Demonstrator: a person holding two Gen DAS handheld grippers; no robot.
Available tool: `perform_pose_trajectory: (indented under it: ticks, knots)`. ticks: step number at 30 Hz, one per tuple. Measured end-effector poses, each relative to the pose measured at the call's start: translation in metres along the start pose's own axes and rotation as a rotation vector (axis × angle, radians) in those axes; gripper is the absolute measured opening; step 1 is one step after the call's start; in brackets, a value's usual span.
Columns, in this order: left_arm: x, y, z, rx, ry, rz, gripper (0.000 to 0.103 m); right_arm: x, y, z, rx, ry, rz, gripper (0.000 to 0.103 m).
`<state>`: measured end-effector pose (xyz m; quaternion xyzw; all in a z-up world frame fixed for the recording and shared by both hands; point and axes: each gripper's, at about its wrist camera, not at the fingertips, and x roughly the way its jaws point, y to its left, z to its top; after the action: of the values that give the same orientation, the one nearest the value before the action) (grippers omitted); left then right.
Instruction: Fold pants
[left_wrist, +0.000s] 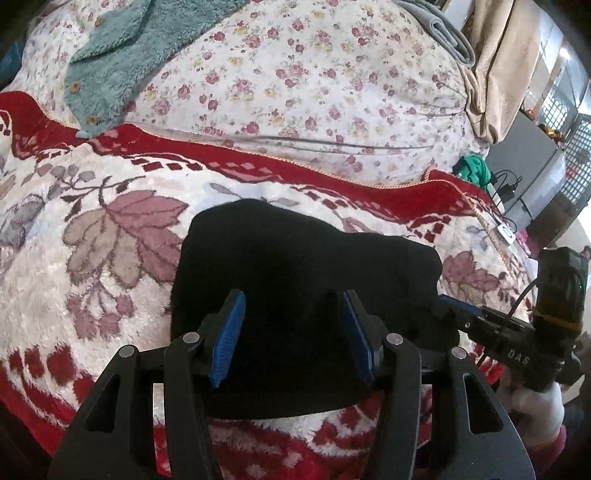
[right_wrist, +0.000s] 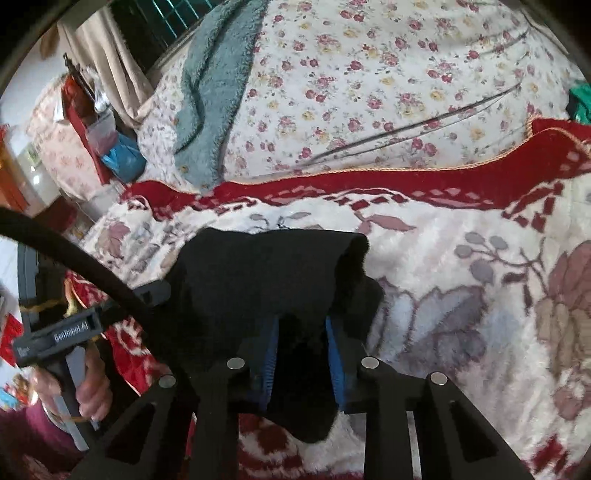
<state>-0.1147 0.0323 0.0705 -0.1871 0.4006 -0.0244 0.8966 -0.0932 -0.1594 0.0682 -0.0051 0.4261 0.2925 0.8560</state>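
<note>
- we see one pair of black pants (left_wrist: 295, 266), a soft, matte knit folded into a thick, rounded bundle, lying on the near part of the bed.
- under the bundle lies a plush blanket (left_wrist: 92, 295), shaggy cream pile with big mauve leaves and a deep red border with an orange corded edge.
- beyond it, farther off, a thin flowered sheet (left_wrist: 314, 74) with small rose prints, creased in a few long lines.
- one teal fleece garment (left_wrist: 122, 55) with round wooden buttons lies far left on the sheet; we count three buttons for sure.
- the bundle's long axis runs left to right across the left wrist view, its rounded folded edge towards the far side.
- our left gripper (left_wrist: 293, 328) has its blue ribbed fingers spread over the near part of the pants, pads not pressing.
- our right gripper (right_wrist: 304, 362) has its fingers pinching a hanging fold of the pants at the bundle's right end.
- one bare hand (right_wrist: 92, 387) holds the left gripper's handle.
</note>
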Motion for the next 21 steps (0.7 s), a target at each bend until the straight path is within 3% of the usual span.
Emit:
perform_pose_trajectory:
  ticks: [4,7,11,13,21]
  knots:
    - [0.010,-0.005,-0.003,0.030,0.017,0.047,0.052,0.015,-0.005,-0.006,0.018,0.026,-0.045,0.024]
    - [0.014,-0.010,-0.004,0.070,0.022,0.083,0.053,0.009,-0.007,-0.004,0.053,0.013,-0.022,0.027]
    - [0.018,-0.007,-0.005,0.062,0.030,0.079,0.056,-0.005,-0.007,0.000,0.065,-0.027,0.010,0.032]
    - [0.019,-0.005,-0.005,0.059,0.034,0.076,0.056,-0.011,-0.003,0.001,0.063,-0.052,0.035,0.043]
    - [0.014,-0.004,-0.005,0.052,0.054,0.054,0.056,-0.013,0.007,0.005,0.069,-0.083,0.050,0.051]
